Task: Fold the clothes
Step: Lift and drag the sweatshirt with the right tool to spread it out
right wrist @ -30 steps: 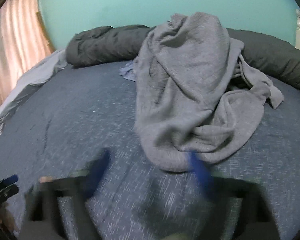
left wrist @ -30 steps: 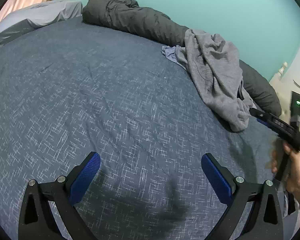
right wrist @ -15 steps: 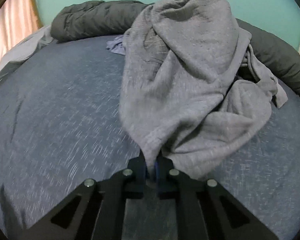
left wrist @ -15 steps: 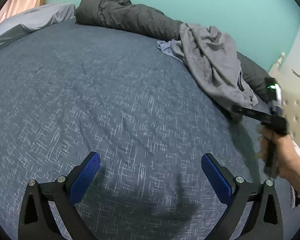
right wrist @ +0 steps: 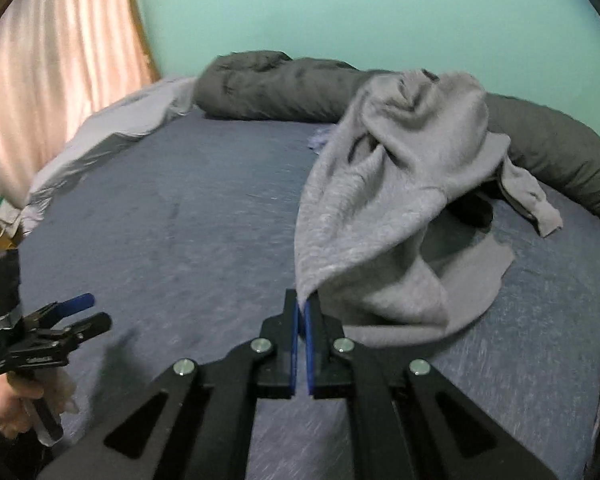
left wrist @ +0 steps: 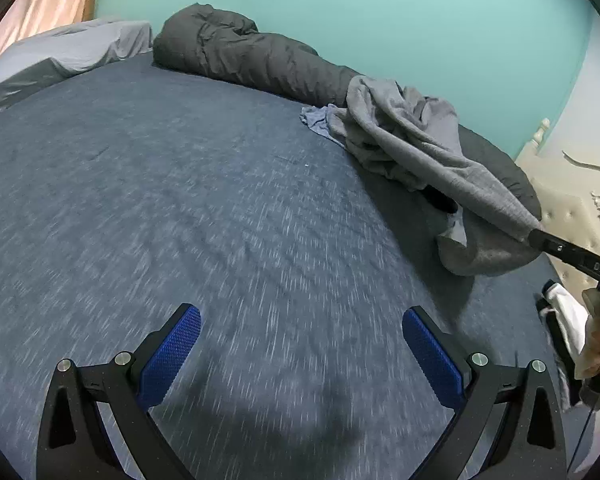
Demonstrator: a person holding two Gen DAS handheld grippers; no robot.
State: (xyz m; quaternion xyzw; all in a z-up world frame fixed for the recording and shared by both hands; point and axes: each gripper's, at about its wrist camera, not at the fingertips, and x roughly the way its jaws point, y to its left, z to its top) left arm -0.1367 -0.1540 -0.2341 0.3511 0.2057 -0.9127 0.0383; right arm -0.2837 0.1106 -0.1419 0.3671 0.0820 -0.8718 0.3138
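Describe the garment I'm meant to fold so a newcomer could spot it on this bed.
On the blue bed, look along the dark grey rolled duvet by the teal wall. The grey sweatshirt is heaped against it, one edge pinched in the right gripper: lighter than the duvet, bigger than the pale blue cloth beneath.

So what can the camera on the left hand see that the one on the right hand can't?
Only the left view shows the cream padded headboard and its own left hand-held gripper wide open over bare bedspread. Only the right view shows the pink curtain and the right hand-held gripper closed on a corner of the grey sweatshirt. Both show the sweatshirt, the blue bedspread, the dark rolled duvet and the turquoise wall.
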